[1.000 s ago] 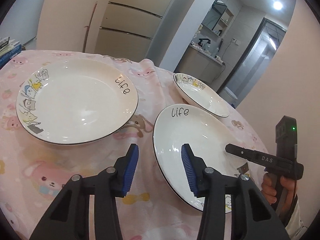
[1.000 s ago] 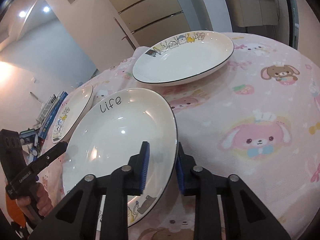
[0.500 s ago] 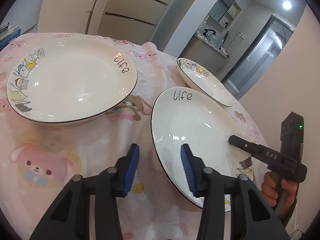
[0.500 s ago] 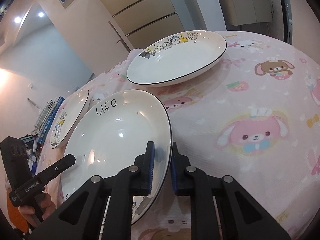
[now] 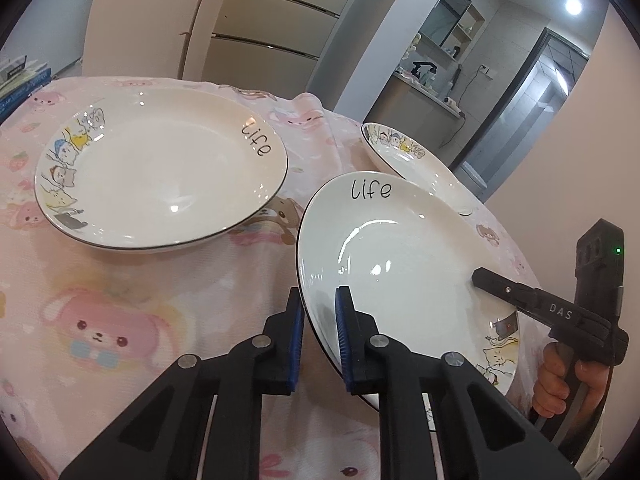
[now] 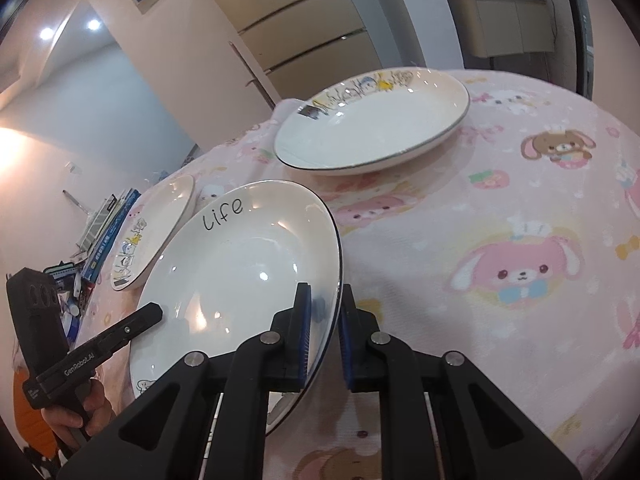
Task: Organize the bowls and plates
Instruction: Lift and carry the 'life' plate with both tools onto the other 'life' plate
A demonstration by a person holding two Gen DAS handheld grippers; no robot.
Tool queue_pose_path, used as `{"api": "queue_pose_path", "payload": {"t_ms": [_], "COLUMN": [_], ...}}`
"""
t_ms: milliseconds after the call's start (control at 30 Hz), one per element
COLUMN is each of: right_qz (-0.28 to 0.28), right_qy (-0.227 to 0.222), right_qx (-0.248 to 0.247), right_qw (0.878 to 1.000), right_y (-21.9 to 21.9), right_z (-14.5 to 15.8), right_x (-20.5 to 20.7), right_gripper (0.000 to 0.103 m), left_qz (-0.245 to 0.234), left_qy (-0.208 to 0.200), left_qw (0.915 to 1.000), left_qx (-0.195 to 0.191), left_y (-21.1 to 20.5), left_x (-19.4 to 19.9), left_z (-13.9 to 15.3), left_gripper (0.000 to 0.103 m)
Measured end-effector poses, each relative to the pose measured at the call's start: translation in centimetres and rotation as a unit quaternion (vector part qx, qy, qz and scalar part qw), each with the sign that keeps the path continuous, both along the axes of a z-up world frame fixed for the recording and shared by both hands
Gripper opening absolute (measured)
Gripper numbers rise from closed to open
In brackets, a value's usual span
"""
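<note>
A: Where's the middle plate — the one with "life" written on its rim?

B: On the pink cartoon tablecloth, between the other two dishes. Both grippers have it by opposite edges.

A: How do the fingers stand?

B: The left gripper has its blue pads closed on the plate's near-left rim, one pad inside the plate and one outside. The right gripper is clamped on the opposite rim the same way.

A: And the others?

B: The large plate sits apart from the middle plate, to its left in the left wrist view. The small plate lies just behind it — whether they touch, I cannot tell.
</note>
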State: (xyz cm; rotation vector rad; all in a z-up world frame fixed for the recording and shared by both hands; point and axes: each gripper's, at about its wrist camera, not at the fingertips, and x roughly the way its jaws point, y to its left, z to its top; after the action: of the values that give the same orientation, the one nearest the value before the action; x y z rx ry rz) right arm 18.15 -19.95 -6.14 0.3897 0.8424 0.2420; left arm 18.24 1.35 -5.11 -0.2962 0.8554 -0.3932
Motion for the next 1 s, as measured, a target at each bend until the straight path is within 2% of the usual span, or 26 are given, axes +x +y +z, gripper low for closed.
{"api": "queue_pose_path", "payload": {"t_ms": [233, 333, 500, 733, 1000], "right_qz": [0.015, 0.016, 0.011, 0.014, 0.013], "right_qy": [-0.022, -0.021, -0.012, -0.014, -0.045], "right_qx": [0.013, 0.012, 0.004, 0.001, -0.027], "right_qw": [1.0, 1.0, 1.0, 1.0, 0.999], "right_y": [0.2, 0.2, 0.3, 0.5, 1.9], "right_z": [0.7, 0.8, 0.4, 0.7, 3.7], "right_x": [-0.5, -0.5, -0.3, -0.3, -0.9], "right_gripper": [0.013, 0.013, 0.013, 0.013, 0.014], "left_qz": [0.015, 0.017, 0.016, 0.024, 0.043], "left_qy": [-0.017, -0.01, 0.0, 0.024, -0.003], "left_qw": [0.9997, 0.9998, 0.9995, 0.9992, 0.999], "left_qx": [-0.011, -0.008, 0.027, 0.022, -0.009], "left_y": [0.8, 0.9, -0.2, 0.0, 1.7], "left_x": [-1.0, -1.1, -1.1, -1.2, -2.4], "left_z": [1.8, 1.6, 1.3, 1.3, 4.3], "left_gripper": [0.017, 0.017, 0.017, 0.017, 0.017]}}
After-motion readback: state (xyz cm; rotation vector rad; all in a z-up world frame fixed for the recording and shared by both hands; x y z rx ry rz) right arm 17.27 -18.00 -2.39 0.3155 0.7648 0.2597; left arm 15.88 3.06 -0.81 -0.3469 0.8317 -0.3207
